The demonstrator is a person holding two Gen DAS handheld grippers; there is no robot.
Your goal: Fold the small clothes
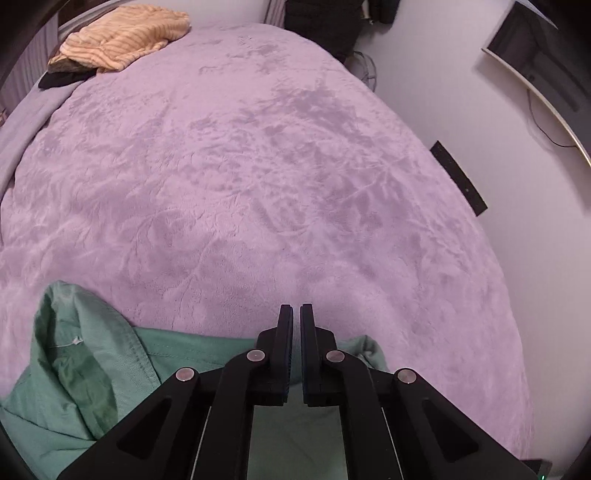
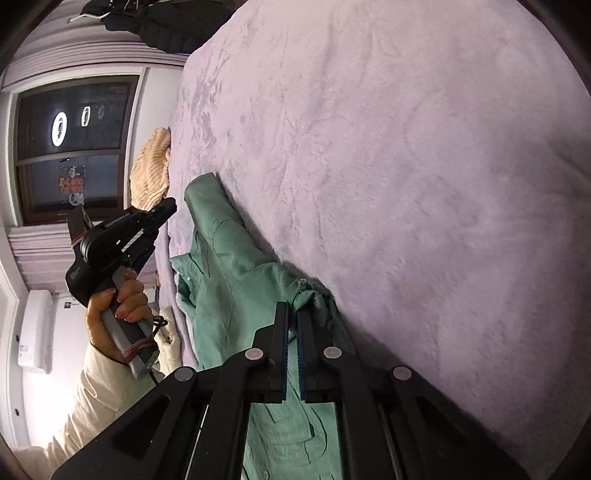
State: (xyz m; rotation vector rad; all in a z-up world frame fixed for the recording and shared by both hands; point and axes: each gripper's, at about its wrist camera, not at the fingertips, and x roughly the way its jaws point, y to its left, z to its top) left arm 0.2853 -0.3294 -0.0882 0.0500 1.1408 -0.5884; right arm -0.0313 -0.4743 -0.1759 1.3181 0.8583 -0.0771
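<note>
A green garment [image 1: 85, 369] lies crumpled at the near edge of a lilac plush blanket [image 1: 258, 166]. My left gripper [image 1: 295, 314] stands shut over the garment's edge, with cloth spreading out on both sides of its fingers and the tips reaching past onto the blanket. In the right wrist view the green garment [image 2: 229, 266] stretches away across the blanket [image 2: 406, 147]. My right gripper [image 2: 292, 310] is shut on a bunched end of it, with green cloth showing between the blue pads. A hand [image 2: 118, 299] in a cream sleeve holds the left gripper near the garment's far end.
An orange striped cloth [image 1: 125, 37] and a black item [image 1: 62, 79] lie at the blanket's far left corner. A white wall with a black strip [image 1: 458, 177] and a screen [image 1: 535, 55] borders the bed. A dark window [image 2: 74, 147] and hanging dark clothes [image 2: 166, 26] are beyond.
</note>
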